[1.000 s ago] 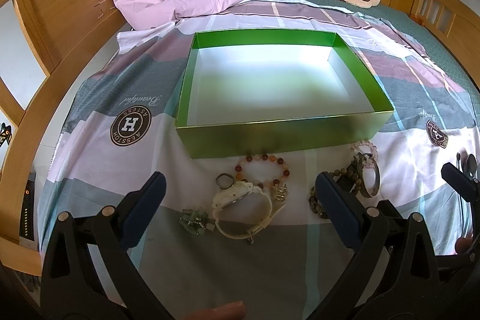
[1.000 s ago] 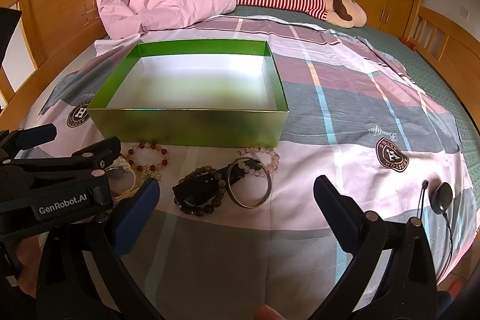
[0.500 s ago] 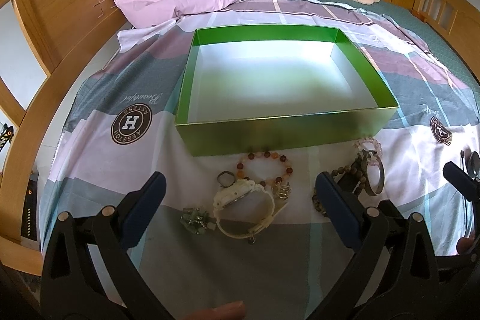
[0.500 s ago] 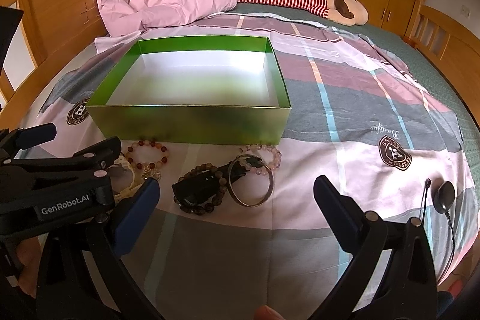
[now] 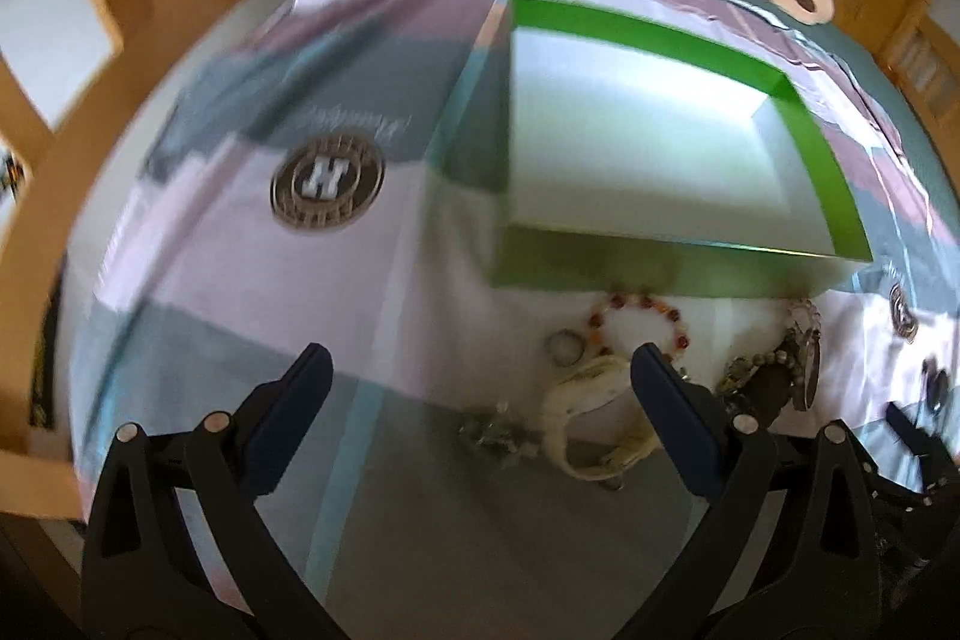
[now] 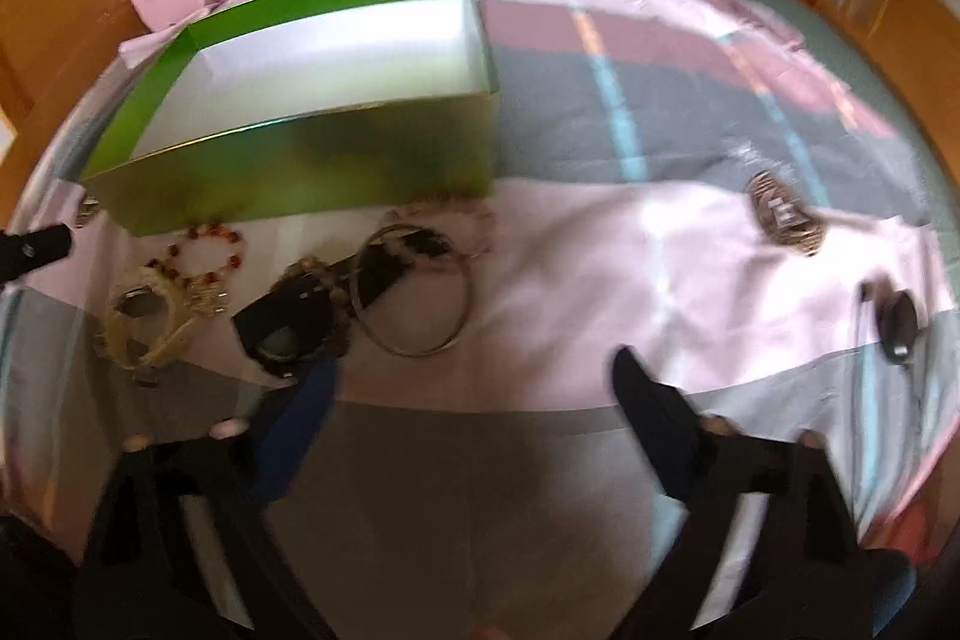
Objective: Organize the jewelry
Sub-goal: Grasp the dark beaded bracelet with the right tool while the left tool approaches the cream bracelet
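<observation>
Both my hands have dropped toward the jewelry. Left wrist view: my left hand-held gripper (image 5: 477, 370), jaws apart and empty, nears the cream watch (image 5: 591, 409) beside the green box (image 5: 660, 271). Right wrist view: my right hand-held gripper (image 6: 474, 370), closing on nothing, approaches the metal bangle (image 6: 414, 304) on the bed (image 6: 660, 250).

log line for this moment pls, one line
step: approach jewelry | left claw: open, nothing between | right claw: closing, nothing between | green box: empty | white watch, metal bangle: on bedspread
</observation>
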### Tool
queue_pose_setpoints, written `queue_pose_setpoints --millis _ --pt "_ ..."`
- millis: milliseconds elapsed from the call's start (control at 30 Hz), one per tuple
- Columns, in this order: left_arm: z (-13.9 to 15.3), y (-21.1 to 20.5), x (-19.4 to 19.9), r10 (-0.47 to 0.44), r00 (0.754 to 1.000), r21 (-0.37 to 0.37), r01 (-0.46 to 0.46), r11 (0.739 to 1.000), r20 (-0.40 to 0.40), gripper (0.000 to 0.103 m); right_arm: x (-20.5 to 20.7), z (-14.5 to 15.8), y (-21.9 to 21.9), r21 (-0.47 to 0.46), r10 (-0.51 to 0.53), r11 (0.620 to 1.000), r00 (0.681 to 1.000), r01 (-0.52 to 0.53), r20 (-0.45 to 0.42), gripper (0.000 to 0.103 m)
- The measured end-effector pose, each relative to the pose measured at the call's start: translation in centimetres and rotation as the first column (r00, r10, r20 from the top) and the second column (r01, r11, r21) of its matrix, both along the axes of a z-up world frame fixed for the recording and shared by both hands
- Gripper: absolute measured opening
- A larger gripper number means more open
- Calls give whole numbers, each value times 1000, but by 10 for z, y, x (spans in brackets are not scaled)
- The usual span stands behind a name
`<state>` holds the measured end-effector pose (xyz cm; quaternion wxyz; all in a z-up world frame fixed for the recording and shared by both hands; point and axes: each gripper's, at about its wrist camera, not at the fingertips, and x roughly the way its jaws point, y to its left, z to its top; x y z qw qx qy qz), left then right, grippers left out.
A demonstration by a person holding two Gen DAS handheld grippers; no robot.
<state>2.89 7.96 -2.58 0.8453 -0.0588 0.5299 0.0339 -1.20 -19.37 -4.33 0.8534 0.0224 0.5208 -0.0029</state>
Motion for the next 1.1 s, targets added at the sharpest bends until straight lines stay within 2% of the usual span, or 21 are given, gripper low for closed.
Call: queue_pose_setpoints --millis 33,67,100,233,333,433,533,633,700,767,833,933,967,1100 --pt "-3 2 1 7 1000 -12 -7 1000 -16 93 2 -2 1 -2 -2 1000 1000 2 -11 62" --pt "-6 3 0 9 1000 -19 -9 1000 -26 90 4 -4 3 -3 0 1000 1000 -1 -15 48" --pt "-9 0 0 1 999 -20 -2 1000 -34 89 6 -4 4 0 3 1000 1000 -3 -13 43" --pt "-15 -23 0 -80 996 15 80 997 -42 86 19 -11 11 87 29 996 999 -27 -21 43" --pt "-19 -32 0 -110 992 36 112 993 -53 86 22 -22 29 84 118 990 990 -112 -71 43" --pt "-19 -22 3 -80 995 23 82 996 -62 86 6 -20 52 130 270 958 958 -257 -94 42" --pt "-15 0 5 -25 998 -20 24 1000 -61 86 -12 -10 66 199 375 915 923 -352 -92 42" --pt "-12 22 5 28 997 -55 -32 998 -75 84 -15 4 59 135 328 938 943 -319 -52 42" --pt "-15 29 4 46 995 -74 -53 996 -92 78 -11 9 50 88 276 958 961 -273 -32 42" --pt "-23 24 5 27 992 -97 -39 994 -123 57 -4 11 39 84 230 971 972 -226 -41 42" --pt "-32 15 5 -8 989 -98 -6 995 -149 45 -2 8 33 76 204 977 978 -200 -44 42" --pt "-42 -1 6 -59 984 -72 48 996 -169 42 -8 5 32 80 201 977 979 -197 -41 42" --pt "-44 -8 6 -72 983 -42 65 997 -168 42 -8 3 32 88 196 977 980 -192 -46 42" --pt "-50 -19 9 -92 980 -6 93 996 -174 42 -8 2 40 79 222 973 975 -218 -35 42"
